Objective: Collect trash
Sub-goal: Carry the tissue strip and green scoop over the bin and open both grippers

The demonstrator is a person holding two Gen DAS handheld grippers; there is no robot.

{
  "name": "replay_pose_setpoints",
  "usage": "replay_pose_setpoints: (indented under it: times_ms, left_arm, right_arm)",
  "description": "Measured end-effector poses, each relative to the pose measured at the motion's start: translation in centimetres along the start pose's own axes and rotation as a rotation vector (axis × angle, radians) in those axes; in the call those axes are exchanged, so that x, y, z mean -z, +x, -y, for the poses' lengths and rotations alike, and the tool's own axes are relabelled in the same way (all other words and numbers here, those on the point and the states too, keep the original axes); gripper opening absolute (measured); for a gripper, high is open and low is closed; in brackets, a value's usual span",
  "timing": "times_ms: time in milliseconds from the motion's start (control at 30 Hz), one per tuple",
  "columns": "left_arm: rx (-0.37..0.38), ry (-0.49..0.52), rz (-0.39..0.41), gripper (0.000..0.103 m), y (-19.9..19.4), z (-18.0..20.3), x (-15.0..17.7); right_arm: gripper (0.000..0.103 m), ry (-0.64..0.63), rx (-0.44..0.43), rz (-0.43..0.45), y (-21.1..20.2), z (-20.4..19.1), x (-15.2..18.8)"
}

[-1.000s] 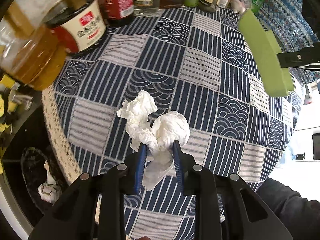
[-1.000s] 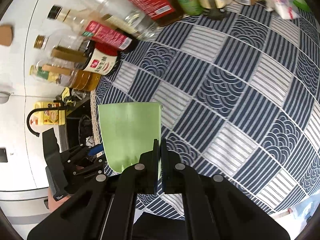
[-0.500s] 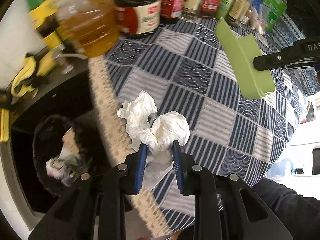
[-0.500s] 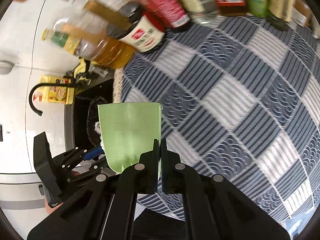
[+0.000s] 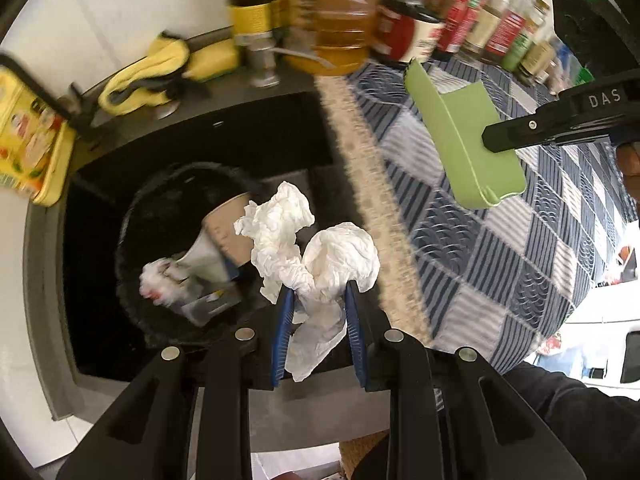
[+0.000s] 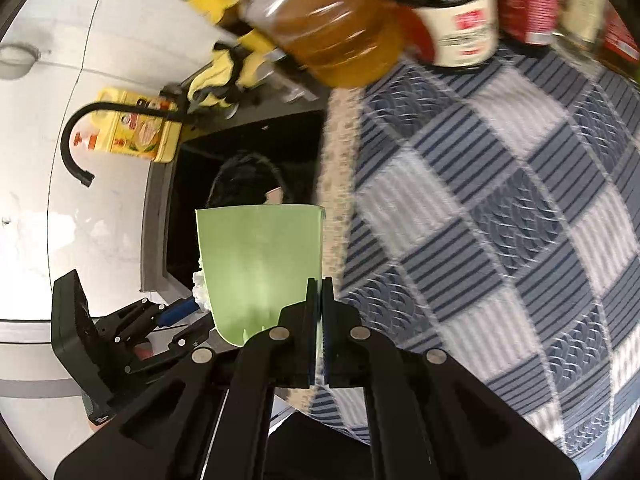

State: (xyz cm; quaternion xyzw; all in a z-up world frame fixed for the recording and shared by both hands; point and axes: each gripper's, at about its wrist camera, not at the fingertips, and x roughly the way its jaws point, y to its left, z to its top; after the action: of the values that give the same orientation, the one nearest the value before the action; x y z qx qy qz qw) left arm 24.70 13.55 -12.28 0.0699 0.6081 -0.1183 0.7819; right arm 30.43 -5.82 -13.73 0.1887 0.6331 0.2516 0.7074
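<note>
My left gripper (image 5: 318, 292) is shut on crumpled white tissue (image 5: 316, 248) and holds it in the air beside the table edge, next to a black trash bin (image 5: 136, 236) that sits low in a dark recess and holds a paper cup and other scraps. My right gripper (image 6: 319, 284) is shut on the side wall of a green plastic dustpan (image 6: 260, 264), also seen in the left wrist view (image 5: 456, 128), held above the table edge. The bin (image 6: 244, 180) lies beyond the dustpan in the right wrist view.
The table has a blue and white patterned cloth (image 5: 500, 220). Bottles and jars, including a large oil bottle (image 5: 336, 32), line its far edge. A yellow cloth (image 5: 160, 72) and a yellow box (image 5: 32, 140) lie by the recess.
Both grippers swung left, from over the tablecloth to the table edge. The tissue now hangs beside the trash bin, and the dustpan followed. Neither grip changed.
</note>
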Motion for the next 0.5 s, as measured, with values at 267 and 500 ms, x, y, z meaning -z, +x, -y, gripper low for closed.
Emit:
replay_pose_setpoints:
  times_ms: [267,500]
  left_arm:
    - [-0.01,-0.05,0.008,0.024,-0.6,-6.8,1.9]
    - [0.002,-0.085,0.017,0.024,-0.7,-11.6,2.7]
  right_arm:
    - [0.003,-0.033,0.006,-0.041,5.0,-6.0,-1.7]
    - [0.003,-0.045,0.022,-0.071,8.9,-10.2,-3.0]
